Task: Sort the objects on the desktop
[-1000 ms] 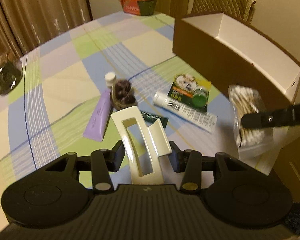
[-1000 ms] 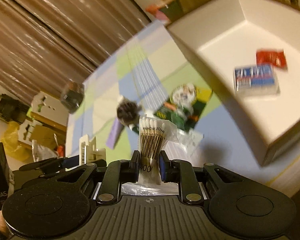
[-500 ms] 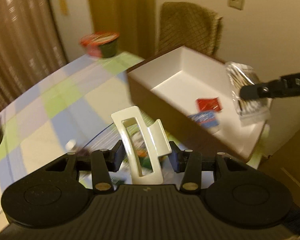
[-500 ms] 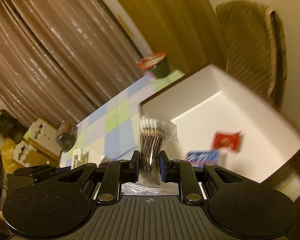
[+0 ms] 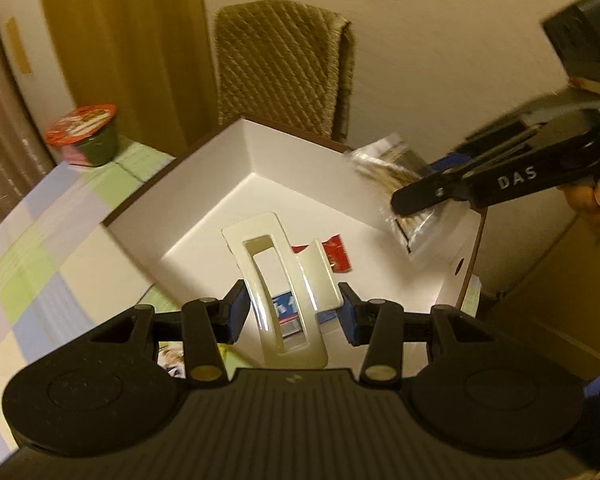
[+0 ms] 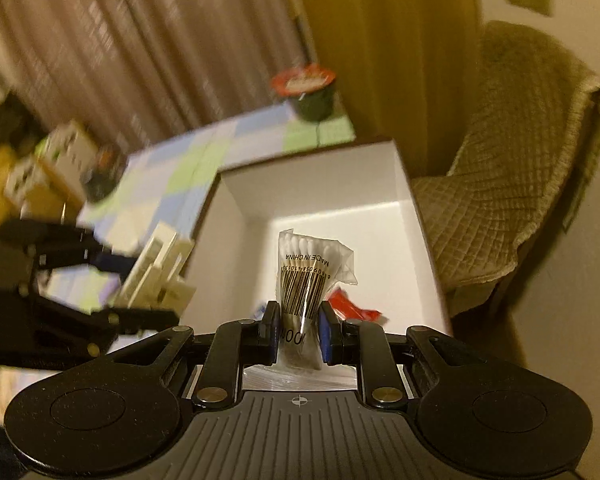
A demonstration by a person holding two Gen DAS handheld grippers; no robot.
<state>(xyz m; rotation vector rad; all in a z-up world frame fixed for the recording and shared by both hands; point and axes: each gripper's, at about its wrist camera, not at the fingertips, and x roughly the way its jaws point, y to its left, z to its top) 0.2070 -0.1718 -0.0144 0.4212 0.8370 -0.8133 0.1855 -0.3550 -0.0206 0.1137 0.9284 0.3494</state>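
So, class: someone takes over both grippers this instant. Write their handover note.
Left gripper: shut on the cream hair claw clip, over the white box.
Right gripper: shut on the cotton swab bag, also above the box.
Done: red packet and blue packet lie inside.
Left: release both; any table items are out of view now.

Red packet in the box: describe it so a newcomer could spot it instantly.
Start at the large white-lined cardboard box on the checked tablecloth, in front of the quilted chair. On its floor, just beyond the cream hair claw clip held in the left gripper, lies the red packet. It is the only red, flat item there; its neighbour is a blue-and-white pack.
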